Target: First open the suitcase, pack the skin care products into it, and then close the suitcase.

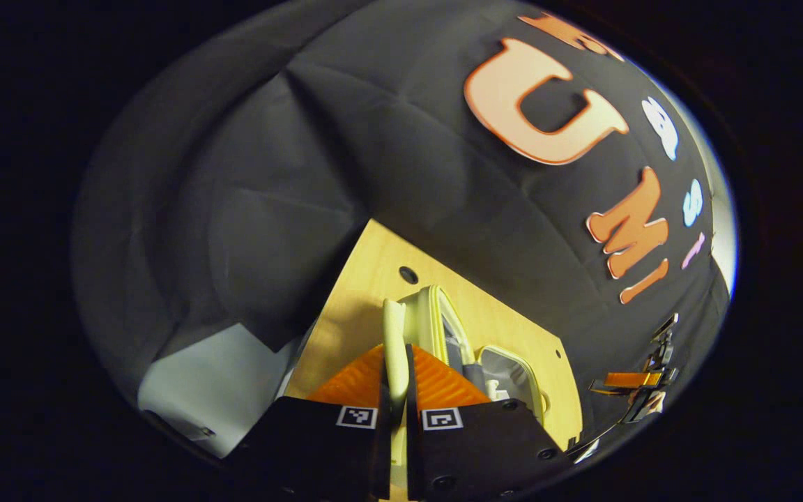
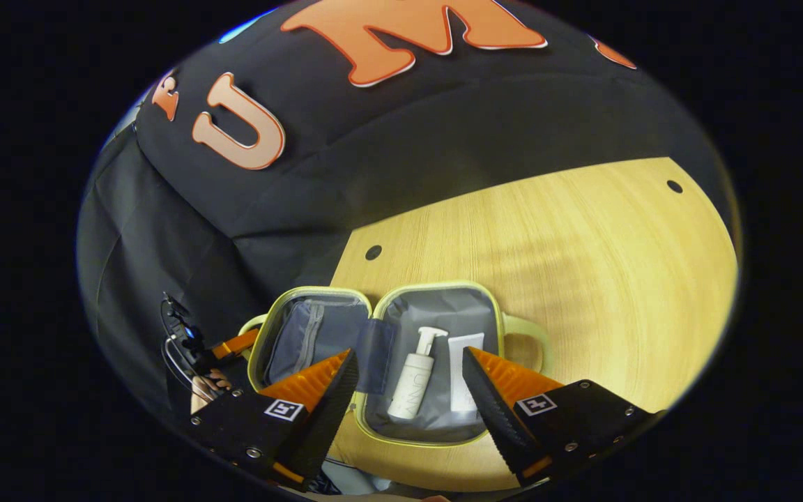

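Note:
A pale yellow-green suitcase (image 2: 436, 284) with a grey lining lies open on the wooden table (image 2: 583, 265). Its right half holds a white pump bottle (image 2: 412, 390) and a white tube (image 2: 464, 376), side by side. My right gripper (image 2: 408, 354) hovers open just above that half, a finger on either side of the bottle and tube. In the left gripper view, my left gripper (image 1: 394, 397) is shut on the handle (image 1: 394, 341) of the empty lid half (image 1: 436, 314), seen edge-on. From the right gripper view the left gripper (image 2: 231, 345) sits at the suitcase's left handle (image 2: 251, 324).
The table (image 1: 373, 272) ends at the black booth wall; small round holes (image 2: 373, 252) mark its back edge. Bare wood stretches right of the suitcase. A hand (image 2: 206, 387) holds the left gripper. The right gripper (image 1: 642, 380) shows far right. A pale surface (image 1: 213, 383) lies beyond the table's left side.

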### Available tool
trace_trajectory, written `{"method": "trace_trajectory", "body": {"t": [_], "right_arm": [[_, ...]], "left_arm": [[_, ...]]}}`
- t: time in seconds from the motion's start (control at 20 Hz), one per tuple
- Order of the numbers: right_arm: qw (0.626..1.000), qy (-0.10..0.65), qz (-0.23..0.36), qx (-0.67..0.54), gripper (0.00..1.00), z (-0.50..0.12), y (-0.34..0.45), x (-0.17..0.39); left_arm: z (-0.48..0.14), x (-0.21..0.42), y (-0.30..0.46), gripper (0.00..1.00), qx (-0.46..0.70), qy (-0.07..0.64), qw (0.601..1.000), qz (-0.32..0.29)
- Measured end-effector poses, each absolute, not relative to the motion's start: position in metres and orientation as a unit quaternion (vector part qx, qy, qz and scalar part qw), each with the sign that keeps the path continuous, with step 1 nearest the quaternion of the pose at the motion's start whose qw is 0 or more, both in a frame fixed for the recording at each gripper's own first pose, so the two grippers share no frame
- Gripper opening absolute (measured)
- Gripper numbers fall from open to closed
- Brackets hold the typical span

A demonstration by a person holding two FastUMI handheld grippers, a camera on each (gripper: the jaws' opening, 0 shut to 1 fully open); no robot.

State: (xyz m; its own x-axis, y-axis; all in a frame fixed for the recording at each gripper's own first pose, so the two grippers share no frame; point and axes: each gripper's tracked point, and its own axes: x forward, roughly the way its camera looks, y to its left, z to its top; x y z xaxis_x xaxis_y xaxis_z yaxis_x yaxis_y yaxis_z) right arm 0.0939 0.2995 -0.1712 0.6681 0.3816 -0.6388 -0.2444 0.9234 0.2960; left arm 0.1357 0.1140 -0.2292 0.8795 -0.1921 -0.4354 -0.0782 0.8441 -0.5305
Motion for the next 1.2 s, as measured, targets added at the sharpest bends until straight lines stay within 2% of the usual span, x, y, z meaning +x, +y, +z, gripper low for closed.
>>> {"method": "trace_trajectory", "body": {"t": [0.15, 0.2, 0.3, 0.6, 0.75, 0.8, 0.9, 1.2], "right_arm": [[0.923, 0.331, 0.178, 0.079, 0.95, -0.142, 0.289, 0.097], [0.926, 0.322, 0.179, 0.080, 0.95, -0.134, 0.284, 0.099], [0.930, 0.306, 0.184, 0.088, 0.95, -0.119, 0.274, 0.100], [0.945, 0.263, 0.182, 0.070, 0.95, -0.082, 0.208, 0.106], [0.946, 0.255, 0.189, 0.062, 0.95, -0.071, 0.175, 0.108], [0.948, 0.249, 0.190, 0.061, 0.95, -0.066, 0.164, 0.111], [0.949, 0.247, 0.188, 0.057, 0.95, -0.060, 0.140, 0.115], [0.950, 0.243, 0.187, 0.049, 0.95, -0.053, 0.081, 0.116]], "left_arm": [[-0.182, 0.135, 0.083, 0.12, -0.205, 0.245, 0.948, -0.016], [-0.166, 0.135, 0.070, 0.09, -0.183, 0.243, 0.953, -0.015], [-0.136, 0.137, 0.040, 0.09, -0.145, 0.239, 0.960, -0.016], [-0.089, 0.140, -0.046, 0.09, -0.008, 0.244, 0.970, 0.018], [-0.083, 0.145, -0.094, 0.10, 0.055, 0.255, 0.965, 0.031], [-0.076, 0.145, -0.113, 0.06, 0.071, 0.257, 0.963, 0.029], [-0.077, 0.152, -0.146, 0.06, 0.095, 0.261, 0.960, 0.033], [-0.107, 0.167, -0.244, 0.06, 0.159, 0.275, 0.948, 0.034]]}}
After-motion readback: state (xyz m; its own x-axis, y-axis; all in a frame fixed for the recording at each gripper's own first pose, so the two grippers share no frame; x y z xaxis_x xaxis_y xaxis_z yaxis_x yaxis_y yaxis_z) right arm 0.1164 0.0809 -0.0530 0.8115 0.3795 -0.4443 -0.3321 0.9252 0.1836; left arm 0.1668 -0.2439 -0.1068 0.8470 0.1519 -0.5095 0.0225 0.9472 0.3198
